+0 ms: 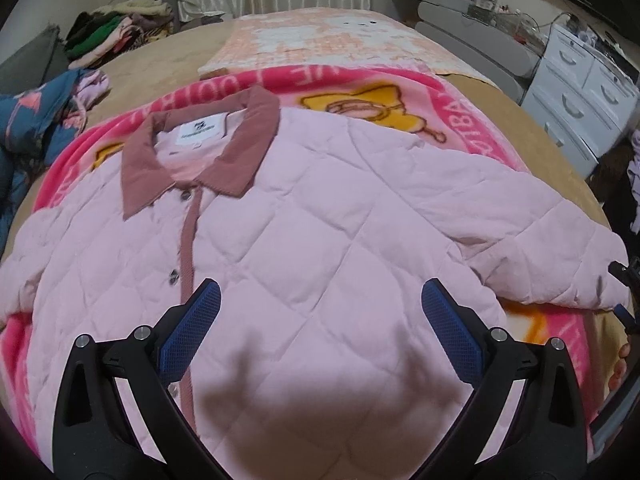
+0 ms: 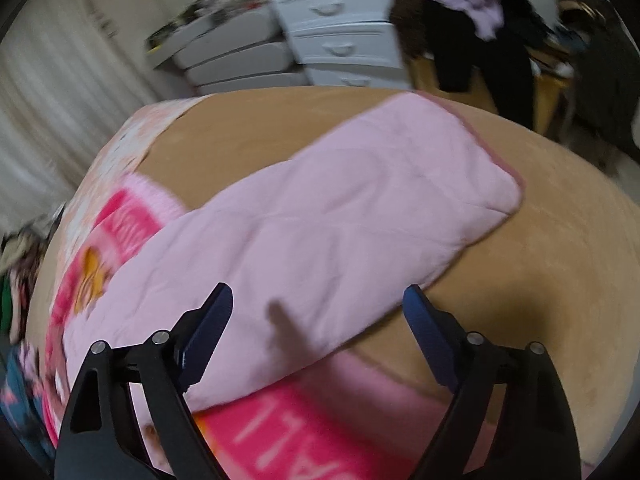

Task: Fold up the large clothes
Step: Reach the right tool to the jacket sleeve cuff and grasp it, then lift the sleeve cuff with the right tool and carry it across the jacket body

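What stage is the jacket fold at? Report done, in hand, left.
Done: the pink jacket lies flat, buttoned, collar up, on the blanket on the bed.
In hand: nothing gripped. The left tool hangs open over the front; the right tool is open over the outstretched sleeve.
Left: every fold, sleeves included.

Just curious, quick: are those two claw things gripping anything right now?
Left gripper: open, empty, above the pale pink quilted jacket.
Right gripper: open, holding nothing, over the jacket's sleeve.
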{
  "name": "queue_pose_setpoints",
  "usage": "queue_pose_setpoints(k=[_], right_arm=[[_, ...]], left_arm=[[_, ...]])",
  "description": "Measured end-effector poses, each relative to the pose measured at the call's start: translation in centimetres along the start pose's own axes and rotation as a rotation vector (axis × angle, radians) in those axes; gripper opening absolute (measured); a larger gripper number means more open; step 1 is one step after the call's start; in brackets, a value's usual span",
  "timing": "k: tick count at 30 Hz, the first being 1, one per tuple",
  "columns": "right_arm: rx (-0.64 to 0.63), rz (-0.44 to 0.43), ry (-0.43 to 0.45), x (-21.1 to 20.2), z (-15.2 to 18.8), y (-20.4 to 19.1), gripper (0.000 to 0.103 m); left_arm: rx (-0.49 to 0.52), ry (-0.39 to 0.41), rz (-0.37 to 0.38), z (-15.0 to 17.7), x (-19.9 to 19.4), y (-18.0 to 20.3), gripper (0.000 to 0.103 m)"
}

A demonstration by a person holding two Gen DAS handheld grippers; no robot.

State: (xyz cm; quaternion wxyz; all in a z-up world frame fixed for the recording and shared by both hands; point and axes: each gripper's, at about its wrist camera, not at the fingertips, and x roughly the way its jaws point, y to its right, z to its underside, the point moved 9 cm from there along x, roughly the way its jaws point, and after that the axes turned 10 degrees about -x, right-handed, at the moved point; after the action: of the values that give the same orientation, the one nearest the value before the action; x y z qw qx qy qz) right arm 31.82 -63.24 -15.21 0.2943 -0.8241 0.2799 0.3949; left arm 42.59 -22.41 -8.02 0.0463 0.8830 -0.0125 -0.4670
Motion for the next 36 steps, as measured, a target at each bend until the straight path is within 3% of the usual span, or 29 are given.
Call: queue_pose_setpoints(k=[4,9,11,13,17,18,20,23,29,36], right_arm=[[0.139,0.021,-0.015,1.5,-0.3,3.3,0.086],[0.261,-0.034,-0.031,4.4,-0.8,5.6,0.084],[0.282,-0.045,-0.004,4.5,-1.4,5.8,0.073],[0.305,-0.072,0.023,4.6,-2.0,6.0,0.068],[0.337,-0.183,0.084,4.7,-3.2,5.9,0.039],[0.343,-0.218,0.098,4.4,-3.6,5.8,0.035],[0.311,-0.244,0.136,3.5,-4.4,5.1,0.026],[0.280,-0.269,0.177,2.4,-5.3,4.1,0.022],[0.162,-0.358,0.296,-3.4,-7.3,0.3,0.020],[-0.042,-0.482,0.396,-11.2,-6.8,-7.9,0.020]], left_arm=[[-0.003,-0.013,-0.009,-0.4,1.3,0.2,0.094],[-0.001,-0.025,-0.017,-0.4,2.7,-0.2,0.094],[-0.005,-0.039,-0.012,-0.3,3.2,-0.5,0.094],[-0.008,-0.045,-0.015,-0.3,3.6,-0.7,0.094],[-0.006,-0.030,-0.036,-0.6,3.5,-1.8,0.094],[-0.004,-0.015,-0.044,-0.9,3.2,-2.2,0.094],[-0.011,-0.007,-0.040,-1.1,2.9,-2.6,0.094],[-0.027,0.009,-0.028,-1.6,1.9,-3.6,0.094],[-0.032,0.019,-0.008,-2.1,-0.1,-4.8,0.094],[-0.030,0.053,-0.012,-3.3,-3.0,-7.3,0.094]])
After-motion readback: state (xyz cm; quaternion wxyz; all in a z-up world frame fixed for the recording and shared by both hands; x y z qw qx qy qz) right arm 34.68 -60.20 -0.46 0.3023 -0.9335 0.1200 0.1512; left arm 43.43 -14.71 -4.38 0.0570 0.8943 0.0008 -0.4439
